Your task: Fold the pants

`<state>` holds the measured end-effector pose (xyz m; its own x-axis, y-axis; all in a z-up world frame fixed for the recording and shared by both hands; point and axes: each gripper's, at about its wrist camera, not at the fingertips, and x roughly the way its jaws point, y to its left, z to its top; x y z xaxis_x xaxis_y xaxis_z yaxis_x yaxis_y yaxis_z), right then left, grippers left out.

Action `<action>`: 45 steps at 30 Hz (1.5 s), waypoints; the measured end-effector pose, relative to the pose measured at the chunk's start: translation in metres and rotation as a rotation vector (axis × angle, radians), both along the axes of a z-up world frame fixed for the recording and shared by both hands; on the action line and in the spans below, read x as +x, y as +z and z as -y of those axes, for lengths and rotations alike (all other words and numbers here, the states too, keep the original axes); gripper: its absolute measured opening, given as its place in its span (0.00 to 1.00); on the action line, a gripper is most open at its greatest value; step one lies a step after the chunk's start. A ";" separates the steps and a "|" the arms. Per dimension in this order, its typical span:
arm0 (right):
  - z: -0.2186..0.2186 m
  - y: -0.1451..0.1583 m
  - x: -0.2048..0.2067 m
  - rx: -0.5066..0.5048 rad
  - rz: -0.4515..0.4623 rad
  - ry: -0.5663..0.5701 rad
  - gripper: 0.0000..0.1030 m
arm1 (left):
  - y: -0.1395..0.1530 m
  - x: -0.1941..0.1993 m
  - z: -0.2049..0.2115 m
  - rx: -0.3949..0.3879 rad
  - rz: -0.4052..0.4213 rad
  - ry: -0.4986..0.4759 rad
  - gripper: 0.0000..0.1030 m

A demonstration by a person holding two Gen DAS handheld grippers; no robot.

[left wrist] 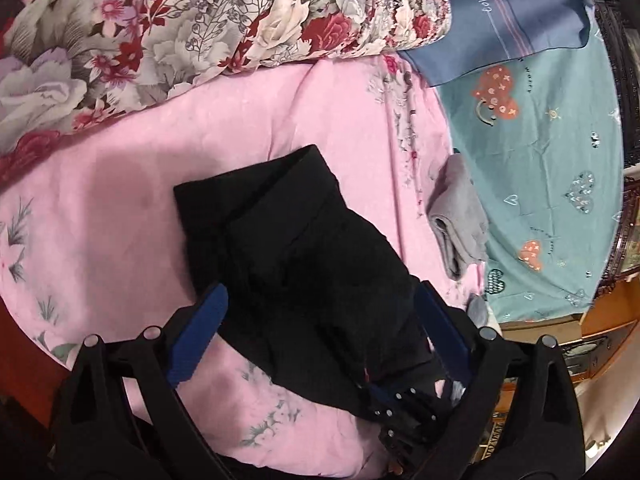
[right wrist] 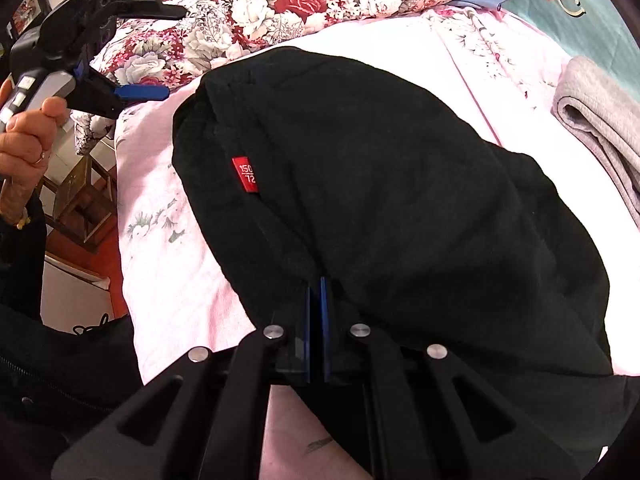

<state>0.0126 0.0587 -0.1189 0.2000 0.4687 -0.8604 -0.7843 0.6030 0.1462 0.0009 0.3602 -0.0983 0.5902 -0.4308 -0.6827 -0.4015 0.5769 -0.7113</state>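
Note:
The black pants [left wrist: 296, 240] lie folded on the pink bedsheet [left wrist: 132, 200]. In the right wrist view the pants [right wrist: 392, 184] fill the middle, with a red size tag [right wrist: 245, 174] showing. My right gripper [right wrist: 317, 284] is shut on the near edge of the pants, its blue pads pressed together on the fabric. It also shows low in the left wrist view [left wrist: 404, 404], clamped on the pants' edge. My left gripper [left wrist: 320, 300] is open and hovers above the pants, its blue fingers [left wrist: 200, 332] spread wide. It also shows at the upper left of the right wrist view [right wrist: 168, 50], open and empty.
A floral quilt [left wrist: 180, 28] lies bunched at the far side. A folded grey garment [left wrist: 460, 216] sits to the right on the bed. A teal sheet with hearts [left wrist: 552, 160] and a blue cloth [left wrist: 512, 12] lie further right. Wooden furniture [left wrist: 608, 320] stands past the bed edge.

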 end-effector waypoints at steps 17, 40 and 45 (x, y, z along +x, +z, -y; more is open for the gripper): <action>0.004 0.000 -0.002 0.021 -0.008 0.003 0.05 | -0.036 0.008 -0.025 -0.026 -0.070 0.110 0.09; -0.014 0.039 -0.032 0.099 -0.118 0.150 0.37 | 0.047 -0.026 -0.014 0.354 0.052 0.028 0.65; -0.032 0.064 -0.021 0.161 -0.014 0.088 0.19 | 0.042 0.001 0.028 0.312 0.098 -0.121 0.61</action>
<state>-0.0089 0.0903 -0.0545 0.1405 0.6155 -0.7755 -0.8302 0.5000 0.2465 0.0017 0.3322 -0.0560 0.6164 -0.2816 -0.7354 -0.2555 0.8118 -0.5250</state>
